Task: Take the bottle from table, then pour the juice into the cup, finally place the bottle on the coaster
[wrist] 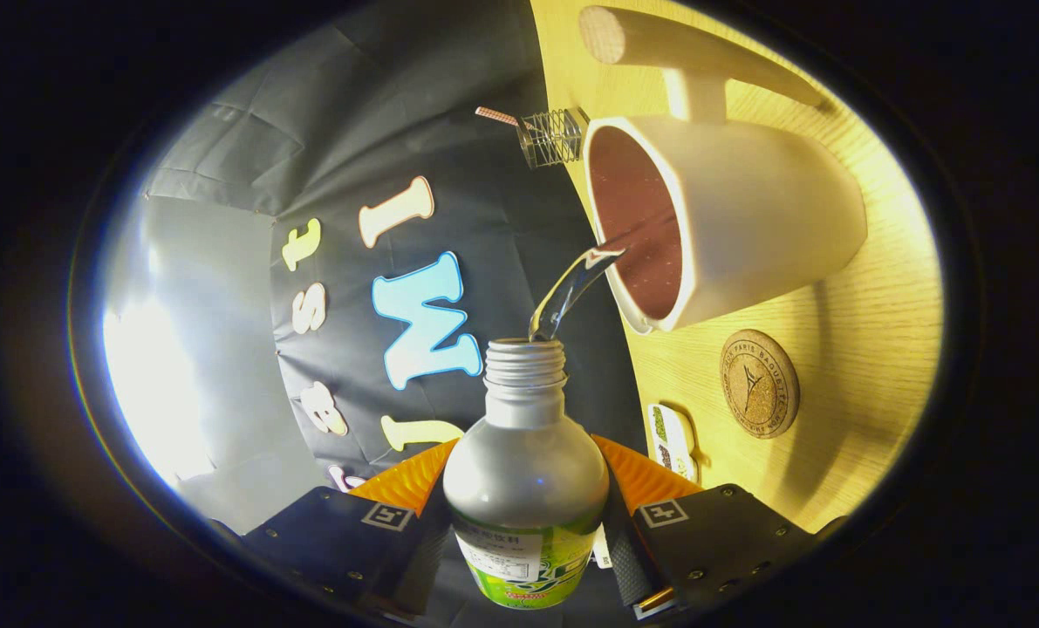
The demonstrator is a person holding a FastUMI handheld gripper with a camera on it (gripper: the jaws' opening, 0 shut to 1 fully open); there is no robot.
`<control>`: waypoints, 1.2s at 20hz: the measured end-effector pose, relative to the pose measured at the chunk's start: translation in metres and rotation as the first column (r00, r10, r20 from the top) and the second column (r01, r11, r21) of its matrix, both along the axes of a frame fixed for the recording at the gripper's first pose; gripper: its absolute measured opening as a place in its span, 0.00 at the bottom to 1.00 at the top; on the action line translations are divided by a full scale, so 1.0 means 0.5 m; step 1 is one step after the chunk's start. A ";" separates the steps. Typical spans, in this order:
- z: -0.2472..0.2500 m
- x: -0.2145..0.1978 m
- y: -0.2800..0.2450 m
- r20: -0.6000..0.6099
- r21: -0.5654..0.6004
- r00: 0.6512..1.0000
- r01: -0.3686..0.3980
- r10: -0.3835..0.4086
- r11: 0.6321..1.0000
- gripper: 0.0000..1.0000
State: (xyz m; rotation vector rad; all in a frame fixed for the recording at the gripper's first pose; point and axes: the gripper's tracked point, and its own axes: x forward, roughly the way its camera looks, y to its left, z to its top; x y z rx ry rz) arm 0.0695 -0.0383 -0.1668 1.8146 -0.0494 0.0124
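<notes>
Gripper view, one frame. Count: one bottle (526, 488), one cup (728, 222), one coaster (759, 383), one wooden rod (685, 48), one small wire coil (554, 137) with a thin stick through it, one small packet (672, 440).

Gripper (526, 515): both fingers press on the bottle's body, one on each side, closed as far as the bottle allows. Bottle is uncapped, its threaded neck pointing ahead of the fingers, green label near the fingers. A clear stream of liquid (571, 292) leaves the mouth and reaches the rim of the cup.

Cup is white, dark reddish inside, just beyond the bottle mouth and to the right of it. Coaster is round cork, on the table beyond the right finger, near the cup but apart from it. Packet lies between the coaster and the right finger.

Surface: light wood-grain table (868, 349), lit warm yellow. Room: dark creased cloth wall (353, 131) beyond the left finger, with a bright glare patch on it.

Hard to make out: the bottle's base is cut off between the fingers; label print unreadable; the coil's nature is unclear; the rod's far end is out of frame.
</notes>
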 end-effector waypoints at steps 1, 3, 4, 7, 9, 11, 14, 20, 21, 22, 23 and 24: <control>0.001 0.000 -0.001 0.002 0.007 1.000 0.002 -0.002 1.000 0.78; 0.003 0.001 -0.002 0.009 0.020 1.000 0.006 -0.006 1.000 0.78; 0.002 0.003 -0.002 0.010 0.023 1.000 0.007 -0.007 1.000 0.78; 0.007 0.000 -0.005 0.011 0.040 1.000 0.012 -0.013 0.999 0.78; 0.014 0.000 -0.008 0.023 0.064 1.000 0.019 -0.021 0.998 0.78; 0.014 -0.001 -0.007 0.020 0.071 1.000 0.018 -0.020 0.997 0.78; 0.016 -0.002 -0.010 0.020 0.079 0.999 0.023 -0.025 0.997 0.78; 0.019 -0.006 -0.017 0.017 0.123 0.999 0.031 -0.034 0.992 0.78; 0.017 -0.006 -0.018 0.016 0.132 0.999 0.034 -0.036 0.991 0.78; 0.020 -0.010 -0.019 0.017 0.142 0.999 0.037 -0.039 0.989 0.78; 0.019 -0.012 -0.020 0.013 0.153 0.999 0.041 -0.043 0.987 0.78; 0.017 -0.010 -0.020 0.006 0.168 0.999 0.045 -0.046 0.985 0.78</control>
